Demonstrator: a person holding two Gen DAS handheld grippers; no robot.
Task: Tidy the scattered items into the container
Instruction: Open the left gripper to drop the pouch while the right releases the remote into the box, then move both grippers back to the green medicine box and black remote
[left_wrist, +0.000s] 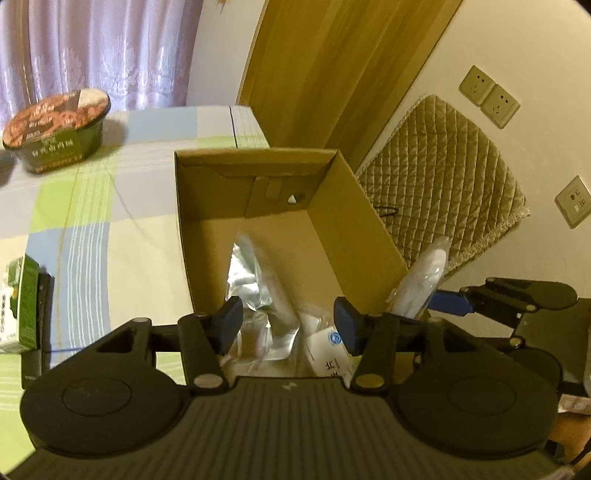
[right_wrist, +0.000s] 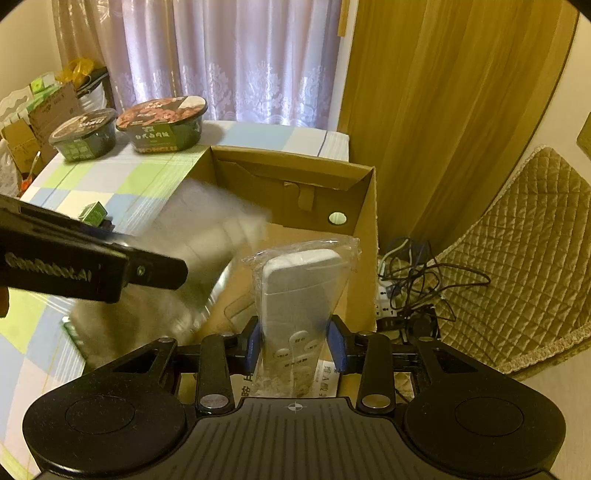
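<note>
While your grippers sit low in frame, stock reads:
Right gripper (right_wrist: 295, 345): clamps your bagged remote (right_wrist: 297, 291).
Left gripper (left_wrist: 288, 325): wide, empty.
Box (left_wrist: 354, 229): centre, holds foil bag (left_wrist: 255, 280).

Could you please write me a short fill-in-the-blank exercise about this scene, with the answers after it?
1. The right tongs hold a white remote control wrapped in clear ____.
2. The left tongs are open above the cardboard ____.
3. A shiny ____ pouch is visible between the fingers of the left tongs.
4. In the right wrist view, ____ instant-meal bowls stand on the checked cloth near the curtain.

Answers: plastic; box; silver; two
</note>
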